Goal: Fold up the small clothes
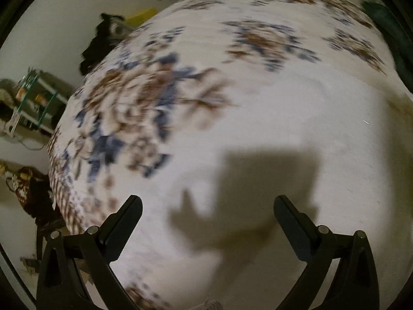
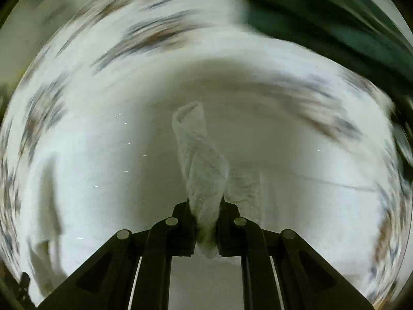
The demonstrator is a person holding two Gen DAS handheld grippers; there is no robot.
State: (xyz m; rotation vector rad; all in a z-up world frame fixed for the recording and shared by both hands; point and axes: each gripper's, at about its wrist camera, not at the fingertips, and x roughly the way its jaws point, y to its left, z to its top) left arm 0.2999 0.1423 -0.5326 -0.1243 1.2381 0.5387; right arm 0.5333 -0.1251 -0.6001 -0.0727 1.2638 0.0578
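**White sock pinched in the right gripper over the floral bed**

The white sock, a fuzzy knitted piece, is hanging twisted from the right gripper, whose two black fingers are pressing nearly together on its bunched end at six o'clock in the right wrist view. From there the sock is stretching up toward twelve o'clock, its open cuff curling at the far tip. It is hanging in front of the white bedsheet; whether the tip is touching the sheet cannot be told through the blur. At about one o'clock a dark green fabric is lying at the far edge.

In the left wrist view, the left gripper is hovering with its fingers spread wide and nothing between them. Its shadow is falling on the plain white part of the bedsheet just ahead. Farther out, toward ten and twelve o'clock, blue and brown flower prints are covering the sheet. Beyond the bed edge at about ten o'clock, a dark garment is lying, and a shelf rack is standing at nine o'clock.
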